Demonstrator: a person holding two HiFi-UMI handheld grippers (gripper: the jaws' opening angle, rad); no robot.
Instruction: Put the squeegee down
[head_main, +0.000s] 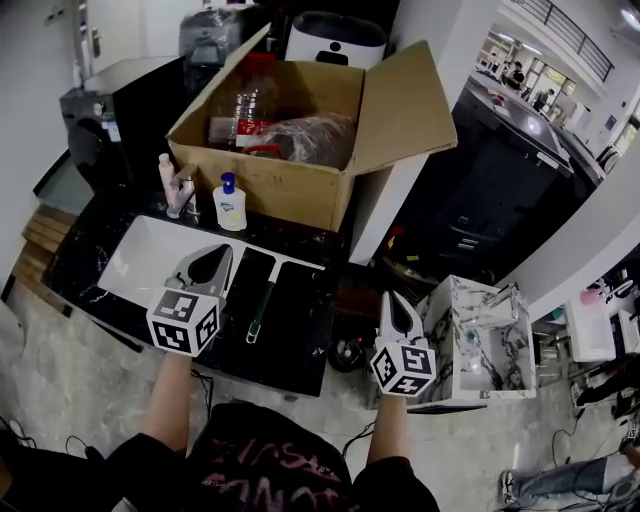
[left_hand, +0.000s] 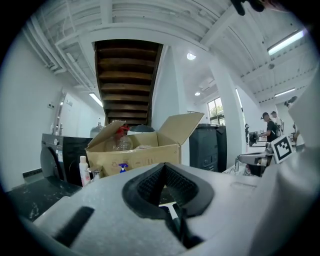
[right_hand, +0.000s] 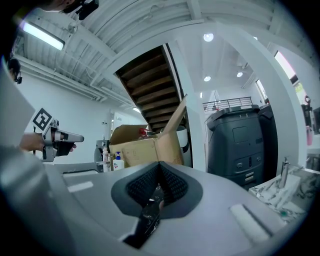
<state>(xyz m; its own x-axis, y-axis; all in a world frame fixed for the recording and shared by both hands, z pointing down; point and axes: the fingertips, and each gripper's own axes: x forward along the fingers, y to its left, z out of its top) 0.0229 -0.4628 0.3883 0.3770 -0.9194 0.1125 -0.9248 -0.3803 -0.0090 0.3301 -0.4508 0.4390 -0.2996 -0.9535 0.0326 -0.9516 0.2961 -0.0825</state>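
Nearest, the left gripper (head_main: 222, 252) has its jaws closed tip to tip with nothing between them; in its own view (left_hand: 164, 164) the ribbed pads meet at a point. It is held above the black table (head_main: 300, 340), apart from the squeegee (head_main: 262, 305), which lies flat on that table just right of it, white blade away from the person and dark handle pointing back toward them. Through the hollow behind the closed tips the left gripper view shows only a short piece of the squeegee (left_hand: 170, 207); the rest is hidden by the gripper's body. In the head view the blade's left end runs behind the gripper. The right gripper (head_main: 387, 298) is held off the table's right edge, jaws likewise together and empty (right_hand: 159, 163); the hollow behind its tips shows only a dark, speckled patch that is hard to make out. Left of the squeegee a white sink (head_main: 135, 262) is set into the table, partly covered by the left gripper. Behind it stand a tap (head_main: 182, 195), a pale bottle (head_main: 165, 173) and a pump bottle (head_main: 230, 204). Farther back sits an open cardboard box (head_main: 290, 185); inside it are a clear bottle and something wrapped in clear plastic, not identifiable
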